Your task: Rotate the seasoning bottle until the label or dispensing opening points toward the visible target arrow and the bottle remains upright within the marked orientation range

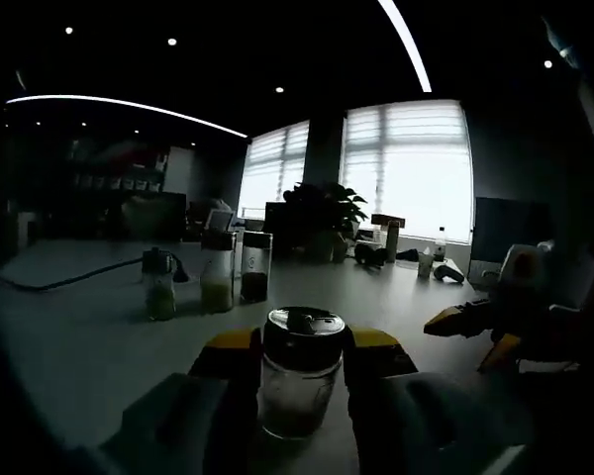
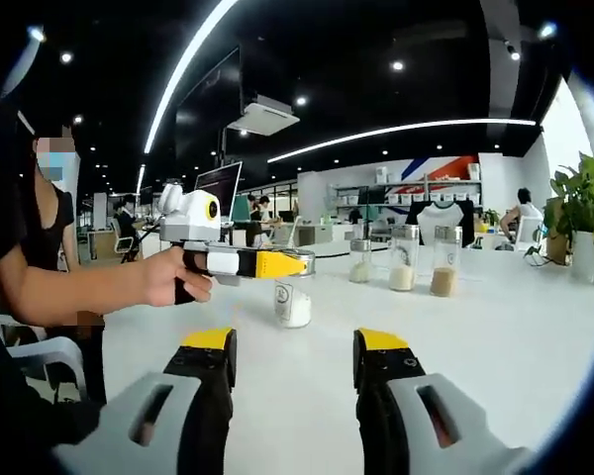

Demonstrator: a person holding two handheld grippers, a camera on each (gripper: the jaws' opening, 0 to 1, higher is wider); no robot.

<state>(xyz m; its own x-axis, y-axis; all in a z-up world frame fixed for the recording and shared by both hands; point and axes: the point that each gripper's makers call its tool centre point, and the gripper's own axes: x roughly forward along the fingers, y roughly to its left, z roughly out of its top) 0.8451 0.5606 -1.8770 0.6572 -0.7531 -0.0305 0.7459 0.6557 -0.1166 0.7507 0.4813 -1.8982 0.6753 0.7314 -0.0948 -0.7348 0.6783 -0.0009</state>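
A clear glass seasoning bottle [image 1: 299, 381] with a metal lid stands upright on the white table [image 1: 89, 346], holding a little white powder. My left gripper [image 1: 302, 341] has its yellow-tipped jaws pressed against both sides of the lid. In the right gripper view the same bottle [image 2: 294, 302] stands mid-table, and a person's hand [image 2: 173, 277] holds the left gripper [image 2: 277, 263] at its lid. My right gripper [image 2: 292, 346] is open with nothing between its jaws, short of the bottle. Its yellow tips [image 1: 465, 322] also appear at the right of the left gripper view.
Three more seasoning bottles [image 1: 217, 279] stand in a row farther back on the table, seen also in the right gripper view [image 2: 404, 259]. A potted plant [image 1: 327, 213] and small items sit near the bright windows. A person [image 2: 40, 247] sits at the table's left edge.
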